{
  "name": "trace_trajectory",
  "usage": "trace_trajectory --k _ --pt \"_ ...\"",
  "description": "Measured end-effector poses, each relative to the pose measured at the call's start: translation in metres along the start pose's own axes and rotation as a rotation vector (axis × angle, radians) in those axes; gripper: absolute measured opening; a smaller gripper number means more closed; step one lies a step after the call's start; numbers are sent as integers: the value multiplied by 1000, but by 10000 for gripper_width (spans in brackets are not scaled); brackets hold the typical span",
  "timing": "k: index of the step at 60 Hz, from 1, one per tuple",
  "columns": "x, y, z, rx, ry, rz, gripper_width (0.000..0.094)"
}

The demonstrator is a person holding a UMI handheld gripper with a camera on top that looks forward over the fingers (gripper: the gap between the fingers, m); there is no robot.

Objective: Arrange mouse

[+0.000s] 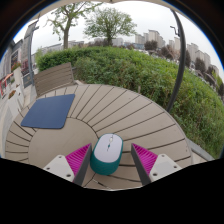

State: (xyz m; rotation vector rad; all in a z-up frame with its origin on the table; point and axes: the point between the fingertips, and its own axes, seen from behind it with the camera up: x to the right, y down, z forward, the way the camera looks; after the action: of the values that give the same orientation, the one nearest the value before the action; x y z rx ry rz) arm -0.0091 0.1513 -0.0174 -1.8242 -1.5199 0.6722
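A white mouse with a teal body (pixel 107 152) lies on a round wooden slatted table (pixel 135 112), its nose pointing away from me. It sits between the fingers of my gripper (pixel 111 160). The gripper is open: a narrow gap shows beside the left pink pad (pixel 79 158), and a wider gap shows beside the right pad (pixel 144 158). A dark blue rectangular mouse mat (pixel 48 111) lies flat on the table, ahead of the fingers and to the left, apart from the mouse.
Beyond the table's far edge runs a green hedge (pixel 150 70). A dark pole (pixel 181 55) rises on the right. A wooden bench (pixel 53 77) stands behind the mat on the left. Trees and buildings lie far off.
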Motion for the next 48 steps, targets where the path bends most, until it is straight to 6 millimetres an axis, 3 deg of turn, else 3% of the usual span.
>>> trace_trajectory --k 5,9,15,20,24,31,38,43,48 --pt "-2 0 -1 -3 -2 4 751" --pt "-14 1 0 -7 -36 -5 542" --pt "-18 -4 0 -33 -49 -31 443" --pt "-24 -30 -3 -9 -55 -53 435" --pt "-39 -63 -12 27 -65 -42 436" --pt "-90 -126 -19 89 -126 -43 434" --pt "-155 -164 0 105 -196 -22 434" --pt "-201 -170 28 98 -213 -10 434" --pt "-245 -153 60 50 -236 -11 434"
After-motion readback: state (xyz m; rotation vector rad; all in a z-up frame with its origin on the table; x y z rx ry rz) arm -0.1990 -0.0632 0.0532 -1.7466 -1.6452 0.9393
